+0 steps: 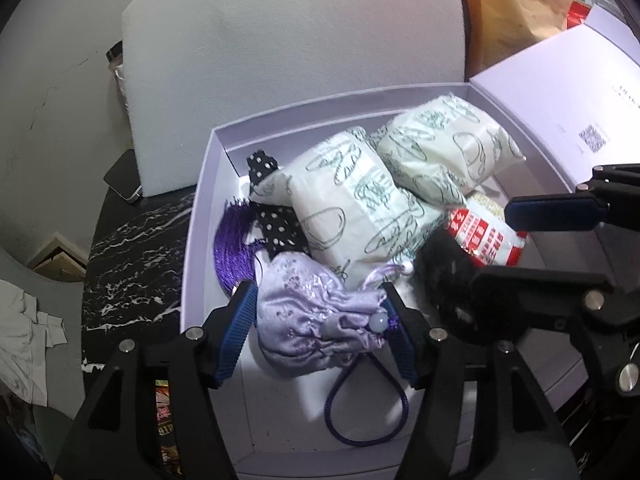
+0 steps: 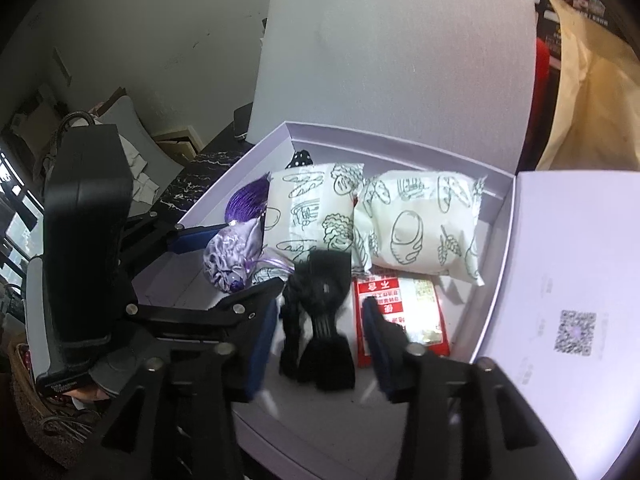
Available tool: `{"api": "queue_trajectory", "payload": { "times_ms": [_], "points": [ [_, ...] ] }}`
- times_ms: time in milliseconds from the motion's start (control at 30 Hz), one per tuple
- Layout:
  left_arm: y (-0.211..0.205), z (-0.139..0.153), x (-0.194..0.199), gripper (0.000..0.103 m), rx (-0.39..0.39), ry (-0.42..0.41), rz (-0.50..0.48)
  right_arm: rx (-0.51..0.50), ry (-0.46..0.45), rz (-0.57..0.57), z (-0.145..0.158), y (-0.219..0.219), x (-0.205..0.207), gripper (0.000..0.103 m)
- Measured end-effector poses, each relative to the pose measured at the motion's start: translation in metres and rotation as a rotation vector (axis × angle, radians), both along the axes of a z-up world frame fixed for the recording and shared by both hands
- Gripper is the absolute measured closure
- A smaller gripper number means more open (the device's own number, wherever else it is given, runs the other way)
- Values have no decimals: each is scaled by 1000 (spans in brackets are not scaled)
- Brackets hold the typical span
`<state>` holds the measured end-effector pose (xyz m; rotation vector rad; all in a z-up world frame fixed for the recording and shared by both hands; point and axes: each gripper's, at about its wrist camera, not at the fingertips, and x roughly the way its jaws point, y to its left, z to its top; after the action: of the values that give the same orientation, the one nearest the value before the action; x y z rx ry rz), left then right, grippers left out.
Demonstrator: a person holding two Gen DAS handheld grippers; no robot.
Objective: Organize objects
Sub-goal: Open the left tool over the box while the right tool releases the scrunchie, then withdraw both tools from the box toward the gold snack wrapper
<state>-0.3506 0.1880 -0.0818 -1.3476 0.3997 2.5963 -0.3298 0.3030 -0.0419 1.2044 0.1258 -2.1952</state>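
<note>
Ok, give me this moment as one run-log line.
left gripper: open, straddling lilac drawstring pouch | right gripper: open, straddling black hair clip | both items in lavender box | phase: releasing

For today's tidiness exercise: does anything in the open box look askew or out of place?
Yes. The left bread packet lies tilted, propped on the polka-dot cloth, and the pouch's purple cord trails loose across the box floor. Nothing looks spilled or damaged.

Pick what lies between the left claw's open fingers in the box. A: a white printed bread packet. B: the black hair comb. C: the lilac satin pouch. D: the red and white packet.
C: the lilac satin pouch lies in the box between the left claw's spread fingers, which do not clearly press it.
</note>
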Motion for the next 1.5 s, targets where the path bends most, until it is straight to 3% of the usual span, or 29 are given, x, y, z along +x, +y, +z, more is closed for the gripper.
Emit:
{"api": "queue_trajectory", "payload": {
  "times_ms": [567,1100,1500],
  "points": [
    [7,54,29,43,25,55,11,-4,68,-73,30,20,17,53],
    [-13,122,108,36,28,143,60,-32,168,-59,81,27,77,42],
    [-42,143,162,30,34,168,134,-39,213,-13,105,18,126,40]
  ]
}}
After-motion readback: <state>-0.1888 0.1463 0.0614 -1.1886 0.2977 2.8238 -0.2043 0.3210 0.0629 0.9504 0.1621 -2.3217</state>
